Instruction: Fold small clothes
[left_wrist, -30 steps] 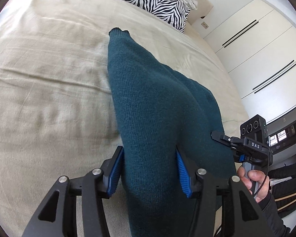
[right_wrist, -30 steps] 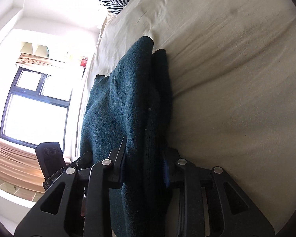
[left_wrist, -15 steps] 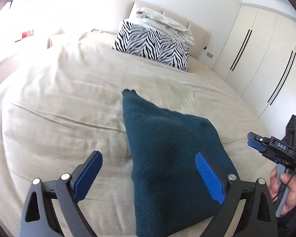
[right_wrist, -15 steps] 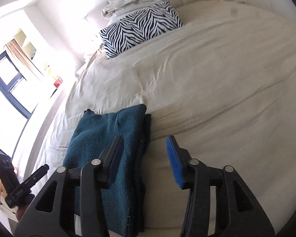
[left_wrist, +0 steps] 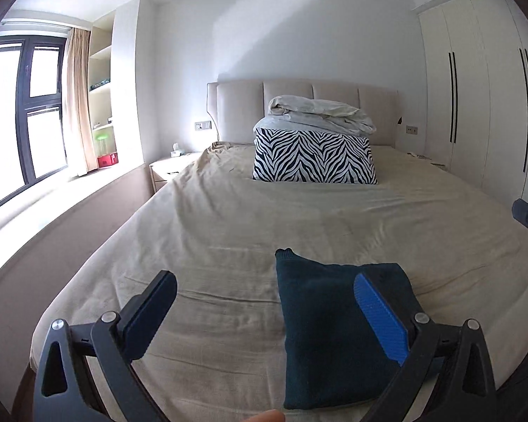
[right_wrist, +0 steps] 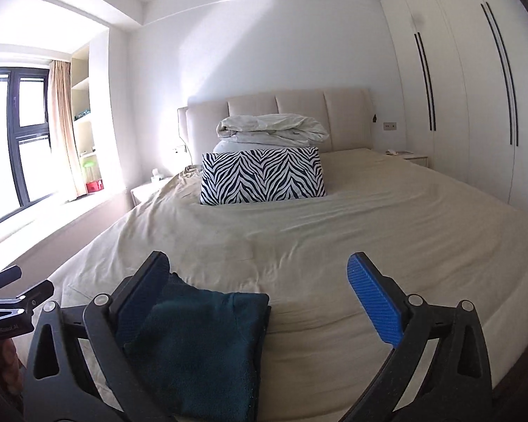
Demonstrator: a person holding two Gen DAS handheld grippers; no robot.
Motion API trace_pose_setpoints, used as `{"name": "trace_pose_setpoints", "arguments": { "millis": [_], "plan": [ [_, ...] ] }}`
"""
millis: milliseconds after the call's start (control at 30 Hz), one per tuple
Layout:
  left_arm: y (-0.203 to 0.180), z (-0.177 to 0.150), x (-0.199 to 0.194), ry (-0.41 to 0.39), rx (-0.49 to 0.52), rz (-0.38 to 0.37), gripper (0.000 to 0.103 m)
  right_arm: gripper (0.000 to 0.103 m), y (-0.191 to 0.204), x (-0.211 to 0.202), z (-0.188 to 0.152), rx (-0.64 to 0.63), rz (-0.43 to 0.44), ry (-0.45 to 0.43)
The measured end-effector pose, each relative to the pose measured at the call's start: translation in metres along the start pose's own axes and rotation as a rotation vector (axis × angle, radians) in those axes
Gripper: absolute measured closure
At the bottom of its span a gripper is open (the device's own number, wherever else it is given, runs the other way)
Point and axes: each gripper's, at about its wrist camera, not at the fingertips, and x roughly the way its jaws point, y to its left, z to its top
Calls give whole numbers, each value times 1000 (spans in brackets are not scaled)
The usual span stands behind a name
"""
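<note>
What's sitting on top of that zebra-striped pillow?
A rumpled white duvet is piled on the zebra pillow, against the headboard. Whatever lies behind the pillow is hidden.

Matt teal knitted garment [left_wrist: 334, 334] lies on a creased beige cloth bedsheet [left_wrist: 228, 232]; wardrobe doors [right_wrist: 457, 88] look smooth.

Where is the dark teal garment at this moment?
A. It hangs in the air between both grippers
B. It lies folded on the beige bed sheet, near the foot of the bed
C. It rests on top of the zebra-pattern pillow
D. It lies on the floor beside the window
B: the teal garment lies folded flat on the beige sheet, well short of the zebra pillow; no jaws grip it.
</note>
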Motion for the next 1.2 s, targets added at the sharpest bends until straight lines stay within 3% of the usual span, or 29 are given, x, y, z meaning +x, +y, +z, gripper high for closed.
{"name": "trace_pose_setpoints", "arguments": {
  "millis": [67,200,400,700,1200],
  "plan": [
    [0,-7,4,53,-6,12,0,0,9,5,-3,14,8,94],
    [4,-23,28,190,-52,-45,0,0,20,20,-28,33,-16,283],
    [2,-46,50,313,-67,-30,0,0,24,36,-80,36,-76,414],
    [-5,-59,57,350,-37,-27,0,0,30,52,-105,-10,-99,445],
    [-9,-69,63,388,-35,-40,0,0,32,56,-104,-29,-94,472]
  ]
}}
